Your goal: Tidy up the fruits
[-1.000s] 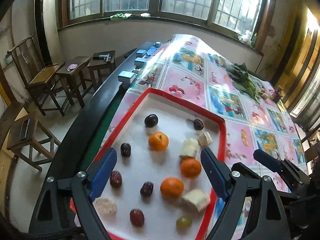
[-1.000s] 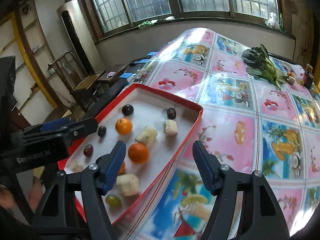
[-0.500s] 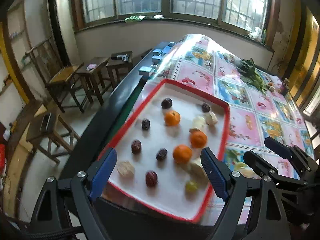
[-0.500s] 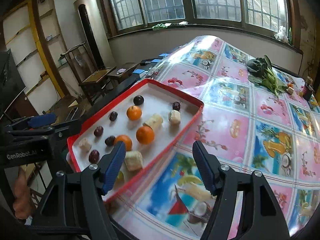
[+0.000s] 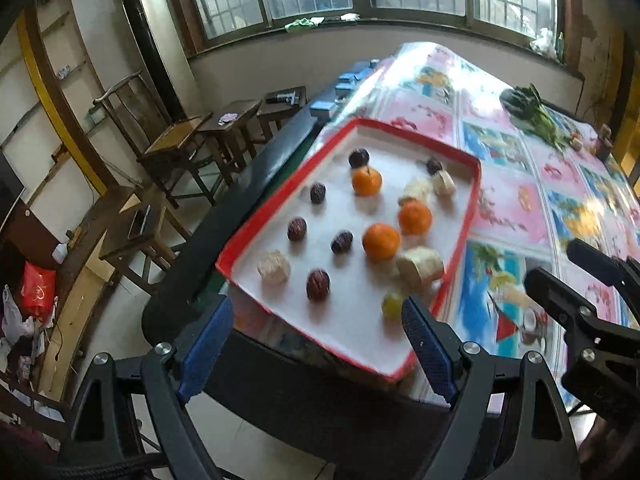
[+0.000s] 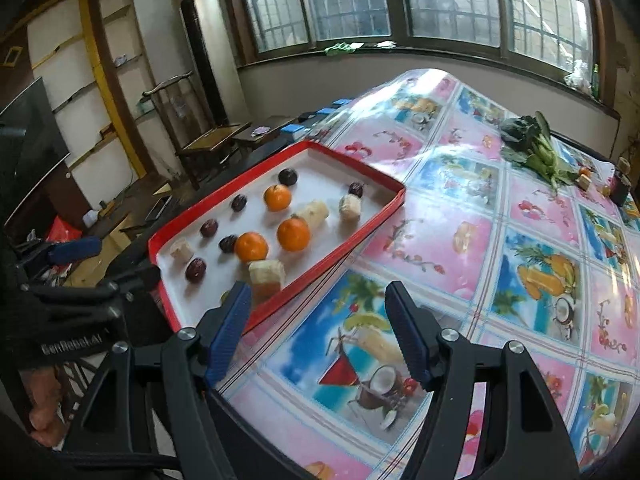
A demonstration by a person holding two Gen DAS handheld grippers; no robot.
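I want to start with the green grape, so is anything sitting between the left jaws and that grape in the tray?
Nothing visible blocks it. The green grape lies near the tray's front edge, just ahead of the open left gripper. Only the low red rim lies between them. A pale cut chunk sits just behind the grape.

Fruits (image 5: 381,241) lie in tray (image 5: 472,216) on table (image 6: 472,240).

leafy greens (image 6: 532,148), wooden chair (image 5: 160,132), windows (image 6: 440,0)
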